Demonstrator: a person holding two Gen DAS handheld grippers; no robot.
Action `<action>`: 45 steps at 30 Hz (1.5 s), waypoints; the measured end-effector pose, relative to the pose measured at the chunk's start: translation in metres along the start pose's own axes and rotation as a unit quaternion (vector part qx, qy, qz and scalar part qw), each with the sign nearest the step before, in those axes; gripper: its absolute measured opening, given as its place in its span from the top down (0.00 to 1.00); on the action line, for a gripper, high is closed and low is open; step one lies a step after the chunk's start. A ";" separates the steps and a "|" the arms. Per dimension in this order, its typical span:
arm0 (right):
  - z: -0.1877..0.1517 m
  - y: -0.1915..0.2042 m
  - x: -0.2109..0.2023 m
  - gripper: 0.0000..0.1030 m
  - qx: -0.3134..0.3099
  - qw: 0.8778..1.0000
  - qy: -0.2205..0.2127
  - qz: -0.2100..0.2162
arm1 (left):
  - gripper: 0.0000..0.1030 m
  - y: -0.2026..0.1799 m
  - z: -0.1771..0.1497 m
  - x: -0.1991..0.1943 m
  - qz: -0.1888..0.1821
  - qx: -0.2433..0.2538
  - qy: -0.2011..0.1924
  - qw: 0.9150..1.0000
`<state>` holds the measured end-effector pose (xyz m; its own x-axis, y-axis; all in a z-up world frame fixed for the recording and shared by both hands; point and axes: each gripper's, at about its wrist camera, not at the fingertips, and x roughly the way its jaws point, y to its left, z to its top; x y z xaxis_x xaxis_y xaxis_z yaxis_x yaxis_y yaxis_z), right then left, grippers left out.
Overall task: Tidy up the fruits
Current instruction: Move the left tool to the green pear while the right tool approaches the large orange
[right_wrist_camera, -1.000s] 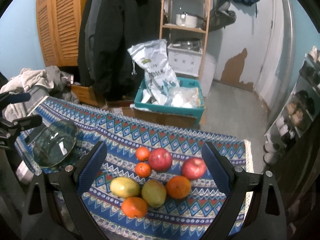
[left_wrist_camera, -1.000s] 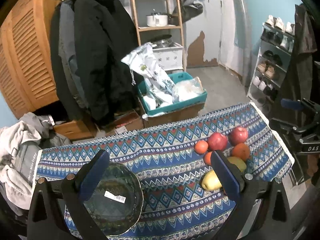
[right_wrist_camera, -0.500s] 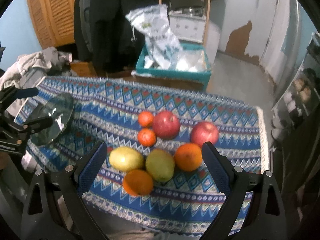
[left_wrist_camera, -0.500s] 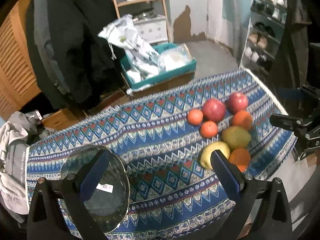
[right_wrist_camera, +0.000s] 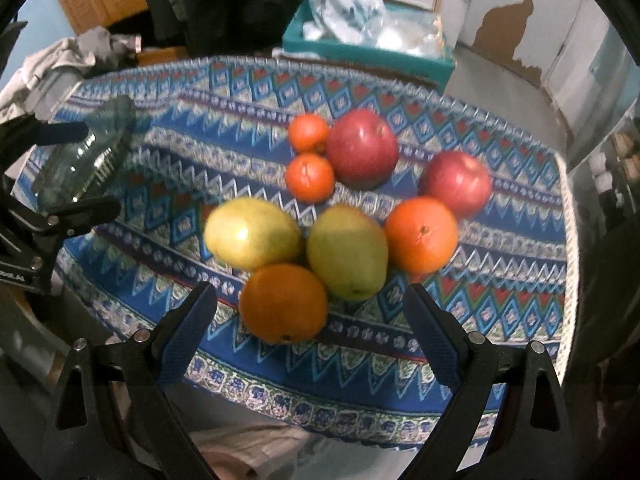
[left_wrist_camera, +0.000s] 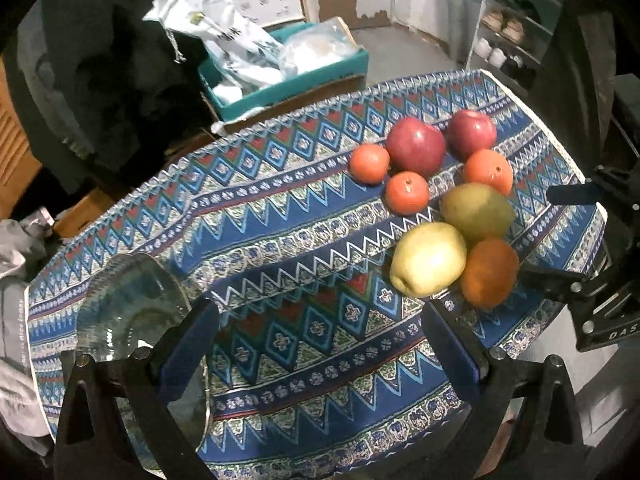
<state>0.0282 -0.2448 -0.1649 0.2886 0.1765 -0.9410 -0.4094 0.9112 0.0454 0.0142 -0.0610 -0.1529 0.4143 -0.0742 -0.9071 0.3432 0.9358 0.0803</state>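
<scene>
Both tongs stand spread wide and hold nothing. The right gripper (right_wrist_camera: 310, 318) hovers over the near edge of the patterned tablecloth (right_wrist_camera: 500, 276), its fingers bracketing an orange (right_wrist_camera: 284, 302) without touching it. Behind that orange lie a yellow pear (right_wrist_camera: 252, 232) and a green pear (right_wrist_camera: 347, 252), pressed close, then a second orange (right_wrist_camera: 421, 234), two tangerines (right_wrist_camera: 309, 176) and two red apples (right_wrist_camera: 362, 148). The left gripper (left_wrist_camera: 318, 346) hangs above bare cloth, with a glass bowl (left_wrist_camera: 128, 312) just beside its left finger, near the table's left edge. Open cloth lies between bowl and fruit.
</scene>
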 end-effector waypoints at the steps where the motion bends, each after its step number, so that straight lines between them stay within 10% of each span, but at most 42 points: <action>1: -0.001 -0.001 0.004 0.09 0.002 1.000 0.005 0.002 | 0.01 -0.002 0.000 0.003 0.001 0.004 0.002 1.000; 25: 0.003 0.003 0.071 0.09 0.008 0.998 0.053 0.015 | 0.01 -0.013 -0.007 0.049 -0.016 0.042 0.039 0.998; 31: 0.007 -0.006 0.081 0.34 0.031 0.995 0.070 0.066 | 0.01 -0.017 -0.005 0.056 -0.019 0.045 0.048 0.998; 45: -0.002 -0.029 0.075 0.35 0.033 0.996 0.061 0.056 | 0.01 -0.035 0.013 0.060 -0.049 0.055 0.046 0.996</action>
<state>0.0599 -0.2590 -0.2379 0.1348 0.2346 -0.9627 -0.3744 0.9116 0.1698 0.0384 -0.1027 -0.2042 0.2962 -0.1269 -0.9466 0.4707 0.8818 0.0290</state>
